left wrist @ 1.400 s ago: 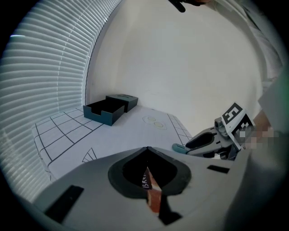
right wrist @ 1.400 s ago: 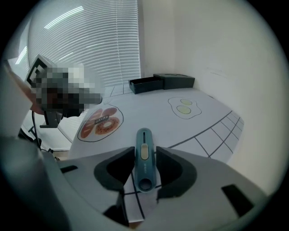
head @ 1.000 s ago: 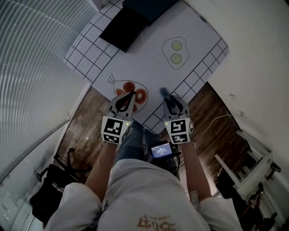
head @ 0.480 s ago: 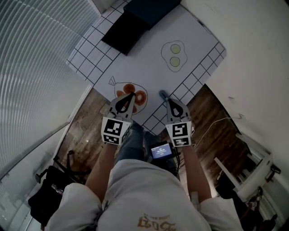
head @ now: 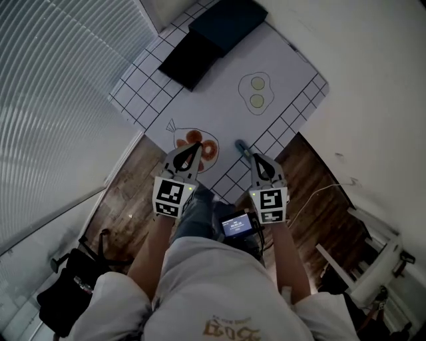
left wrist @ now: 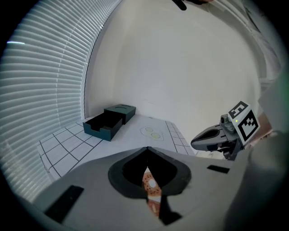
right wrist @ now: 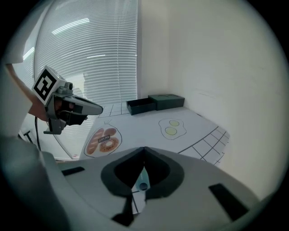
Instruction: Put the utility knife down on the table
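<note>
The utility knife (head: 241,146), blue-grey, lies on the white mat near the table's (head: 200,100) front edge. Through the gap under the right jaws in the right gripper view, a bit of the knife (right wrist: 142,184) shows below them. My right gripper (head: 253,157) hangs just behind the knife, a little above it, jaws shut with nothing between them. My left gripper (head: 197,138) hovers over the printed donut picture (head: 198,143), jaws shut and empty. Each gripper appears in the other's view: the left gripper (right wrist: 97,108) and the right gripper (left wrist: 194,143).
A dark teal box (head: 229,20) with its drawer (head: 190,58) pulled out stands at the table's far end. A fried-egg drawing (head: 256,92) is printed mid-table. Window blinds run along the left, a white wall on the right. Wooden floor and a cable lie below the table edge.
Both grippers have risen and drawn back slightly from the table. The right gripper has come away from the knife, which stays lying on the mat.
</note>
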A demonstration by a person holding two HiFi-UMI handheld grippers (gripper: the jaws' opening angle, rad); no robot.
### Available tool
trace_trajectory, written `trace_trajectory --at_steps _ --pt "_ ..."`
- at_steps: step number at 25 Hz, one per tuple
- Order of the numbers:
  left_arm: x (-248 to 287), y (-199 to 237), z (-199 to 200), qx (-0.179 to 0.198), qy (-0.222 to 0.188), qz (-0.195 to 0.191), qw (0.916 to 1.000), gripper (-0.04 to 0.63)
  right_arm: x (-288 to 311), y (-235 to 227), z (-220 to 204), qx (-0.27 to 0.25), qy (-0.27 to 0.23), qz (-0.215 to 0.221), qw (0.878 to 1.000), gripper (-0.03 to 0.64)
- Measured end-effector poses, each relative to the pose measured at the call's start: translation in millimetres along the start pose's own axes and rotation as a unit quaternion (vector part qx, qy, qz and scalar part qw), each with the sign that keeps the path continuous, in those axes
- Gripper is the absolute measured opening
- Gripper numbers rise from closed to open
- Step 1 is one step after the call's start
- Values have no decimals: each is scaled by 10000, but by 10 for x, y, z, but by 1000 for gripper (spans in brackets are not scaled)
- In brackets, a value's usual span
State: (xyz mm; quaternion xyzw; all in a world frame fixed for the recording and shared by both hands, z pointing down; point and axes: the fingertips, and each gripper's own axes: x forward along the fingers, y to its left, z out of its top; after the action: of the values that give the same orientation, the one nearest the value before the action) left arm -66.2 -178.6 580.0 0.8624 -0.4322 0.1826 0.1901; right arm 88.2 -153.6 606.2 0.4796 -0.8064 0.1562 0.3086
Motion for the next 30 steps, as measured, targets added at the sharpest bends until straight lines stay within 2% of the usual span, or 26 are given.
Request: trace_trajectory --at_steps 10,17,30 --pt "-240 25 362 153 -326 226 9991 8 -332 -132 286 293 -423 -252 9984 9" --pt "-406 63 632 225 -604 431 9970 8 -538 -227 579 236 -861 -371 9953 9" --pt "-699 -181 1143 554 -1137 501 9907 8 -908 -208 1040 293 -1596 -353 9861 8"
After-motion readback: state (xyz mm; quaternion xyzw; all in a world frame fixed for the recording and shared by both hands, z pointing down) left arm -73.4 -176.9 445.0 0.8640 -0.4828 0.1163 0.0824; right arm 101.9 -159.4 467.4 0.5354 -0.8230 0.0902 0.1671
